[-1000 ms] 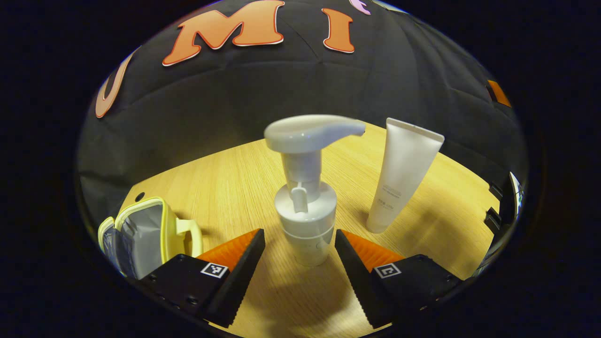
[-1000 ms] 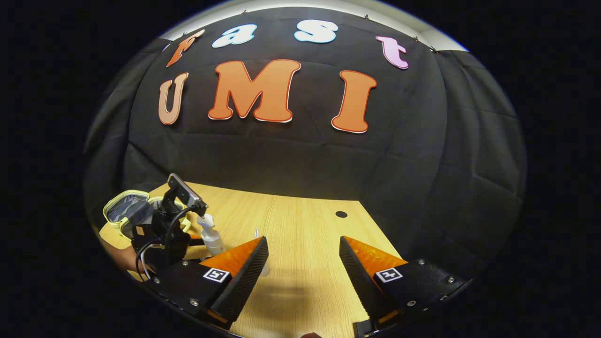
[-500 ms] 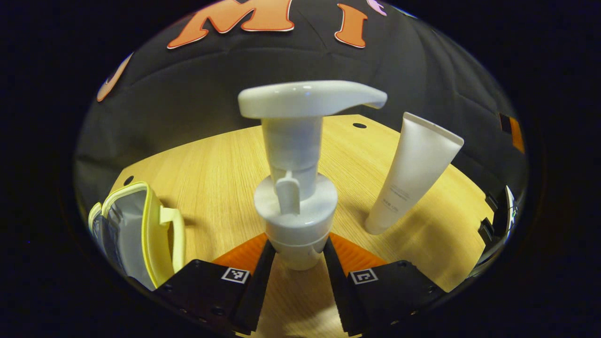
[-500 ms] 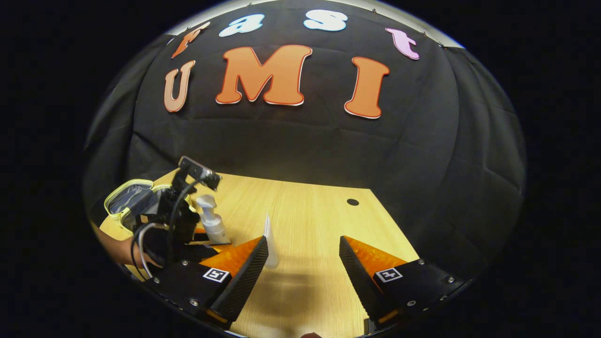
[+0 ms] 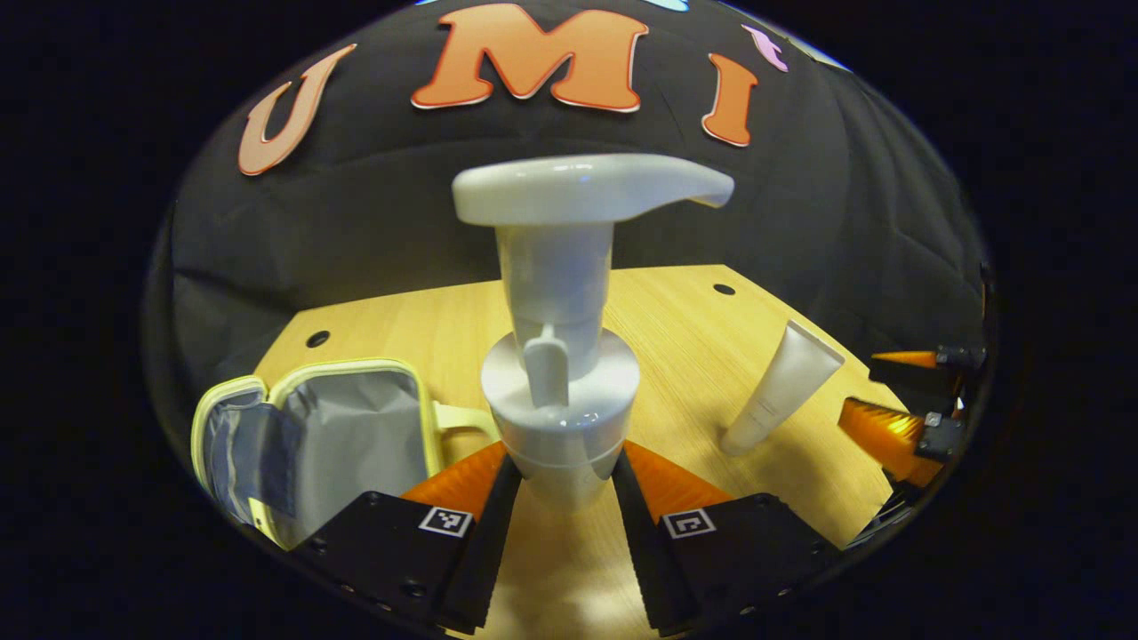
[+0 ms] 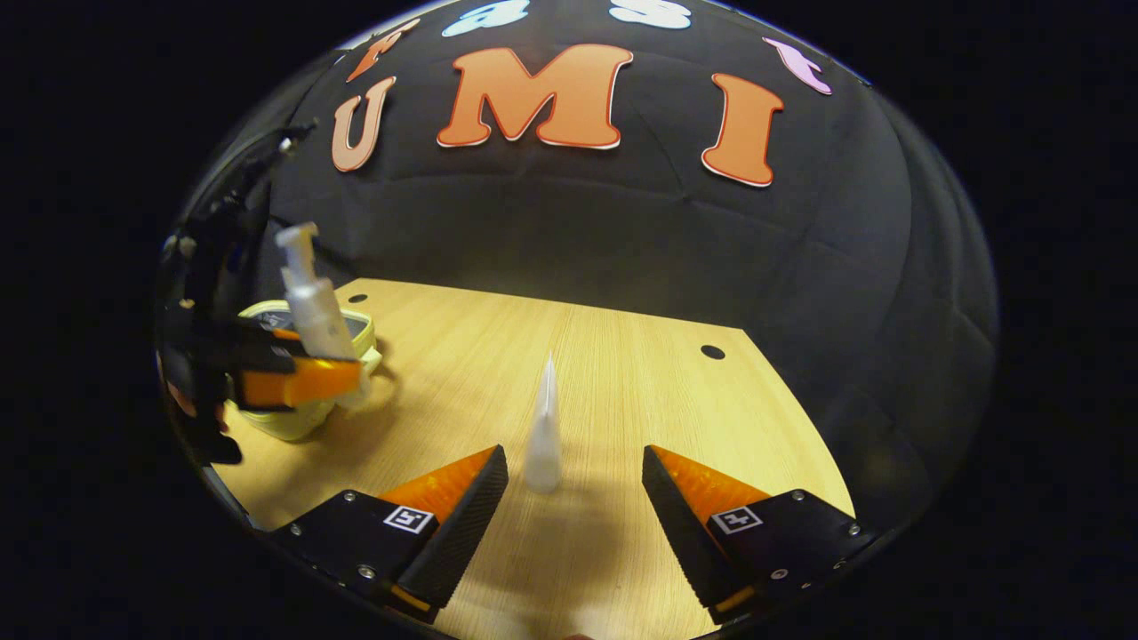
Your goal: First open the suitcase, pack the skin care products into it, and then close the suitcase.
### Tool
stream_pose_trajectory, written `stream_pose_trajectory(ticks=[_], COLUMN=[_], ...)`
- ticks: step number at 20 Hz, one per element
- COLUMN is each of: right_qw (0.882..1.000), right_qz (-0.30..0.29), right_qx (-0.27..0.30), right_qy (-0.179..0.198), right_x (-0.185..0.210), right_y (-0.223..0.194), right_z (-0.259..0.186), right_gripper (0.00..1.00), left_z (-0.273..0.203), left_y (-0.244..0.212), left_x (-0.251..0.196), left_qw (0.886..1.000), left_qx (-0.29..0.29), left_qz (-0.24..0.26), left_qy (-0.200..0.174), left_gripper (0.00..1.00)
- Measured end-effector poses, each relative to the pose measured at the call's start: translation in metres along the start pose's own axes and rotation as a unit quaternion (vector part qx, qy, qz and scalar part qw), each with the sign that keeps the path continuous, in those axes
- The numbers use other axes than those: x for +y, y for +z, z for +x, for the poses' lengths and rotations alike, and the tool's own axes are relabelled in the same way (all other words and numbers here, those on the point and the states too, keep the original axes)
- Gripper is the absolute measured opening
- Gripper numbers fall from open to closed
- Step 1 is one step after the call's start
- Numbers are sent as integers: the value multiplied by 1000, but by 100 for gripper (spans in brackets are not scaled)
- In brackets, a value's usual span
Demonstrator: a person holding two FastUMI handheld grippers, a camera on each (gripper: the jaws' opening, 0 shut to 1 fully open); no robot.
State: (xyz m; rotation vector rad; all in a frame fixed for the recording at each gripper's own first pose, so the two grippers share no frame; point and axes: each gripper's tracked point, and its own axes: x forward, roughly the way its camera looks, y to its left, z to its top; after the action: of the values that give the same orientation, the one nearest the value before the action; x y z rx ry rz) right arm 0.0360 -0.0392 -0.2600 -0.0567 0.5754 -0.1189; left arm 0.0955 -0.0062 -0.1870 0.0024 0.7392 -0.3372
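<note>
Your left gripper point(image 5: 558, 484) is clamped on the pump bottle point(image 5: 562, 356), held upright and lifted so it clears the open suitcase point(image 5: 329, 440) at eight o'clock. Your right gripper point(image 6: 575, 498) stands apart, framing the upright tube point(image 6: 544, 436) on the tabletop point(image 6: 622, 373); its view shows the bottle hanging above the suitcase.

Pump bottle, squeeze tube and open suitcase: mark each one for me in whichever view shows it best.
pump bottle point(image 5: 560, 391), left gripper view, on its wide collar.
squeeze tube point(image 6: 543, 436), right gripper view, on its standing body.
suitcase point(image 5: 356, 436), left gripper view, on the grey lining of the open half.
</note>
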Motion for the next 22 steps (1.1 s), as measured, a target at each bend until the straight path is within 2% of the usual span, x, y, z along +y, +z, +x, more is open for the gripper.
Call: stream_pose_trajectory(ticks=[3,6,9,13,17,20,21,22], right_qw=[1000,999,997,996,995,995,994,993], right_qz=[-4,-18,-28,-27,-15,8,20,29], right_qx=[16,30,57,75,84,93,100,107], right_qy=[9,21,37,45,44,42,46,51], right_x=[5,12,23,34,39,40,42,47], right_y=[-11,-21,-37,-48,-49,-48,-47,-47], right_z=[17,35,52,75,88,90,90,88], right_gripper=[98,98,98,92,74,51,50,43], left_z=[-24,-43,-58,-52,-38,-33,-32,-31], left_y=[7,-1,-22,-45,-73,-90,-94,-98], left_x=[28,65,113,148,166,184,187,190], left_qw=[1000,997,994,989,976,967,964,962], left_qx=[2,30,67,114,187,230,244,255], left_qz=[-14,-52,-53,-64,-107,-102,-99,-95], left_qy=[21,39,72,64,40,39,37,31], left_gripper=[63,63,63,63,63,62,63,63])
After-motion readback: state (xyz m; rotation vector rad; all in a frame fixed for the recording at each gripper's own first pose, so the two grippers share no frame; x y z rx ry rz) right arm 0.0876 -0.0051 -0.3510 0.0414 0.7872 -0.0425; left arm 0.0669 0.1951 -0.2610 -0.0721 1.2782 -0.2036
